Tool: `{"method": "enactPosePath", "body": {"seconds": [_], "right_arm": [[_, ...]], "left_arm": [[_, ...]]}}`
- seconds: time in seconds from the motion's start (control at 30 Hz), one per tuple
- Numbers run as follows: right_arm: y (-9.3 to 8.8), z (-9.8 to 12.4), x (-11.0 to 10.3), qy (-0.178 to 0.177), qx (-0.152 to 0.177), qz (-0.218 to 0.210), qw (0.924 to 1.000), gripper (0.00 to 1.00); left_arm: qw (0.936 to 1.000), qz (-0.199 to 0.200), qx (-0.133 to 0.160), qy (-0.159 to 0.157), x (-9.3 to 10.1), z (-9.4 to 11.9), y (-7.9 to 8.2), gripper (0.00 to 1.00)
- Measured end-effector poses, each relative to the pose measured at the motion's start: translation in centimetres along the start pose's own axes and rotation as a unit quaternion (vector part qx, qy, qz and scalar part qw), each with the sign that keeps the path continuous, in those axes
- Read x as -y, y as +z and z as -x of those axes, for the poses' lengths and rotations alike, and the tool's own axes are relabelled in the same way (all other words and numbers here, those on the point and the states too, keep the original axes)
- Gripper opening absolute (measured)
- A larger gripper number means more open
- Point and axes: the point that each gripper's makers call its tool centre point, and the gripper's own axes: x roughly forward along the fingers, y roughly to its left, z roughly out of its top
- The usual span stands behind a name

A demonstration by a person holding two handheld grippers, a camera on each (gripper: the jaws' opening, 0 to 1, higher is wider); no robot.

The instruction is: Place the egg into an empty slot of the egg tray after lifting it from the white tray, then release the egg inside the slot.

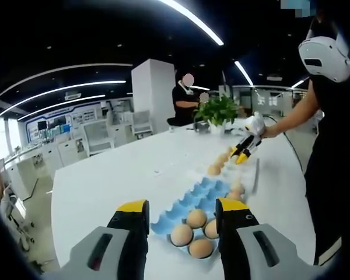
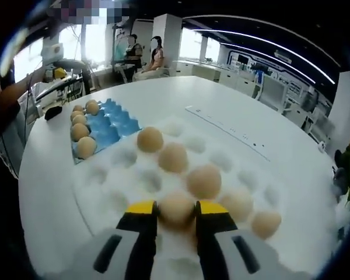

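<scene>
In the right gripper view, my right gripper (image 2: 177,208) is shut on a tan egg (image 2: 176,205) at the near part of the white tray (image 2: 111,175). Several more eggs (image 2: 174,157) sit in the tray's dimples beyond it. The blue egg tray (image 2: 112,127) lies further off to the left, with eggs (image 2: 85,146) along its left side and bare slots beside them. In the left gripper view, my left gripper (image 1: 182,207) stands open and holds nothing, close above the blue egg tray (image 1: 189,201). Its near slots hold eggs (image 1: 196,218). My right gripper (image 1: 243,150) works over the white tray (image 1: 252,175) beyond.
Both trays rest on a large white table (image 1: 116,175). A potted green plant (image 1: 217,109) stands at its far end. A person in black (image 1: 332,175) stands at the table's right edge. Other people are beyond the table. Desks and chairs (image 1: 96,137) fill the room behind.
</scene>
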Motion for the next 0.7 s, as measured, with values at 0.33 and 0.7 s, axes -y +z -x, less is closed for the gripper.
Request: {"method": "enactPosePath", "body": {"seconds": [0.33,0.7], "right_arm": [[2.8,1.6,-0.4,0.003,0.032,0.001,0.9995,0.25],[8.6,0.0,-4.2,0.05,0.088,0.025,0.9945,0.25]], "left_arm": [[1.0,0.003,-0.006,0.001,-0.2,0.3,-0.6,0.46],[1.0,0.004,-0.006,0.002,0.0,0.4,-0.7,0.46]]}}
